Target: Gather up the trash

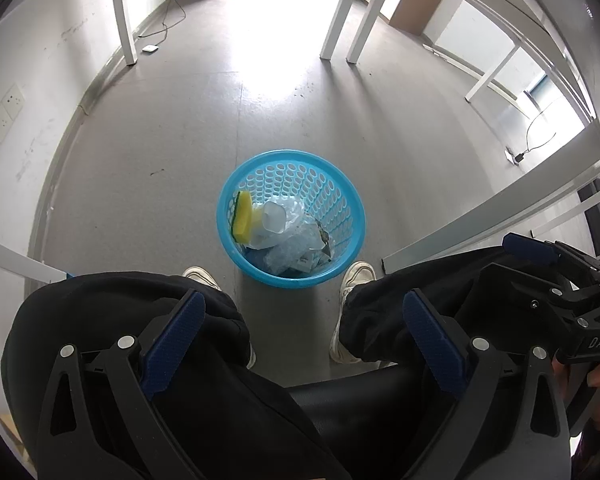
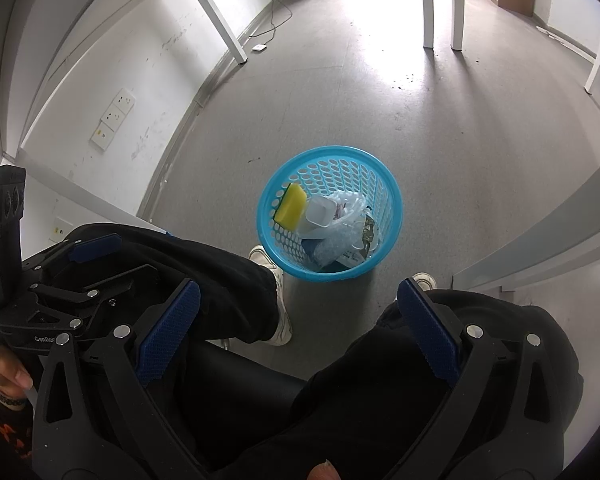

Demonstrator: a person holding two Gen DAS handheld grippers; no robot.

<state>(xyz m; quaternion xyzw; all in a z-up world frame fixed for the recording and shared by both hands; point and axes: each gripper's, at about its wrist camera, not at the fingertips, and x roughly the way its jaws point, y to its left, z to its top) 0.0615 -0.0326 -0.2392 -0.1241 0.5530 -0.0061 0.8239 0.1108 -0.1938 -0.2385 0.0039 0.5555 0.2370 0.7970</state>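
item: blue perforated basket, upright on the grey floor, just beyond a seated person's white shoes. contents: yellow sponge at left wall, white plastic cup, crumpled clear plastic bags, printed wrapper at right. left tool: blue pads spread wide, nothing between, above black-trousered knees. right tool: pads likewise spread, empty. both near, well apart from basket. white table legs far.
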